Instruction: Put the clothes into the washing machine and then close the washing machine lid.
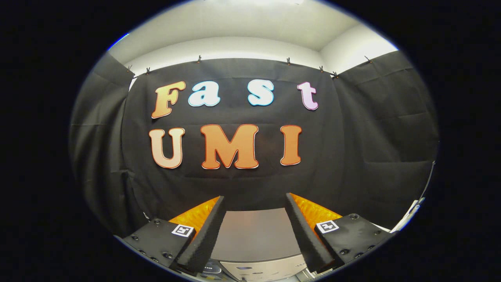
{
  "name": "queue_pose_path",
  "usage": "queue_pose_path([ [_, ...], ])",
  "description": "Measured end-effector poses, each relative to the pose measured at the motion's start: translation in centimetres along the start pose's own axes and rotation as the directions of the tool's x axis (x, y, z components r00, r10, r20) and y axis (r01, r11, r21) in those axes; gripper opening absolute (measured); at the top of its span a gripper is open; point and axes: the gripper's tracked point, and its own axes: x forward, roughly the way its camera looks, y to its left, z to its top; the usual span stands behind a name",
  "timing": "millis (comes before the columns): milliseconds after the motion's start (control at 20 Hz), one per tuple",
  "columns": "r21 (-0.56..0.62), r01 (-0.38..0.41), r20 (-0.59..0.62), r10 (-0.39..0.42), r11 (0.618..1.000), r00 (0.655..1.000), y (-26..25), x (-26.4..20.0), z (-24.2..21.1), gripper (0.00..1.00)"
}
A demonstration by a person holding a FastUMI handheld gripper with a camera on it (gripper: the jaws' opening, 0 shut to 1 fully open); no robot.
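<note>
Claw (255,203) held level and high, fingers spread wide and empty, aimed at the black cloth booth wall (372,137). Flat grey top of the silver washing machine (254,235) lying closed below and between the fingers; no clothes in sight. Fits laundry not yet loaded or already shut in, so best tilted down to check.

You face a black cloth wall (352,129) clipped along its top edge, beneath pale walls (235,47) and a bright ceiling (254,19).
</note>
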Motion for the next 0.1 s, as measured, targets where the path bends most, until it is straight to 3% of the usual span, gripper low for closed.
queue_pose_path([
  [100,0.001,-0.001,-0.002,0.001,1.0,1.0,0.04,-0.01,-0.2,0.98],
])
